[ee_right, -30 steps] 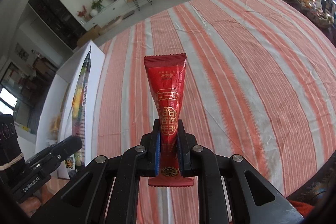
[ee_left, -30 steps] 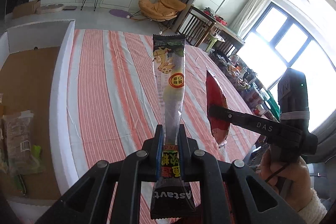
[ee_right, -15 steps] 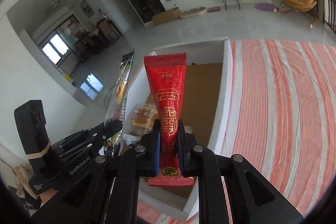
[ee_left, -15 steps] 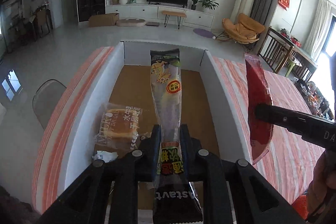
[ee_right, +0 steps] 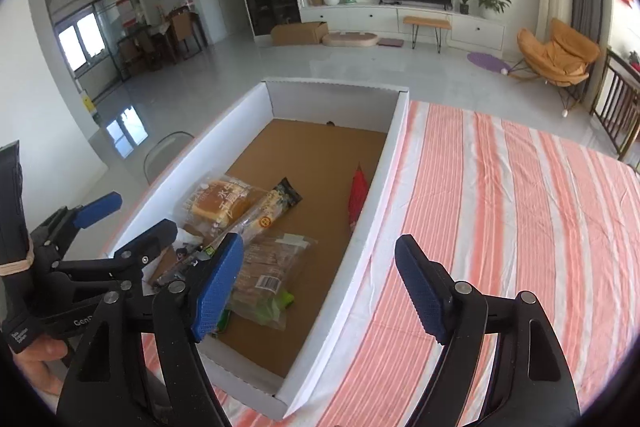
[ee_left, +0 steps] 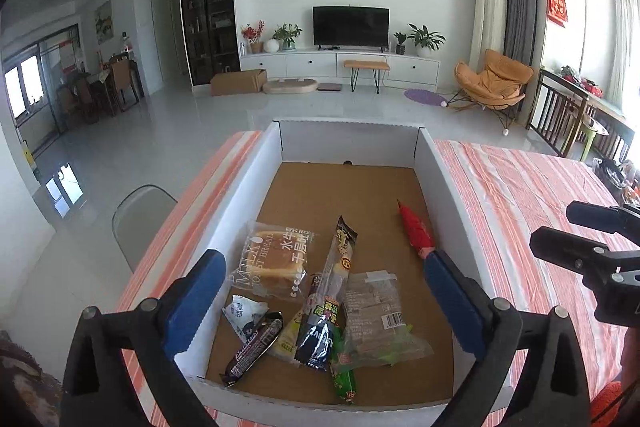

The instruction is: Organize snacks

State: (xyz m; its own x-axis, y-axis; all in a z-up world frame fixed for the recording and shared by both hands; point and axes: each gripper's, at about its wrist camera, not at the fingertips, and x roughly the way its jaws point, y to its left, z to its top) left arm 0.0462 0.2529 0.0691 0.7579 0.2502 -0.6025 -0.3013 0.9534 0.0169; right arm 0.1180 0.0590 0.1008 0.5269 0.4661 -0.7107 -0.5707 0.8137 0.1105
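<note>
where snacks [ee_left: 320, 291] crowd the box's [ee_left: 444, 171] near end, striped tablecloth [ee_right: 520, 207] alongside

Long clear-and-black snack pack [ee_left: 334, 277] lies diagonally across the pile in white box [ee_left: 444, 167]; red cone pack [ee_left: 414, 231] leans on the right wall.

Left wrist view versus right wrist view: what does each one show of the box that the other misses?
Only the left wrist view shows the dark candy bar and green packet at the near wall. Only the right wrist view shows the hand holding the left tongs. Both show the white box, milk toast bread, long dark snack pack and red snack pack lying inside, both tongs open and empty.
</note>
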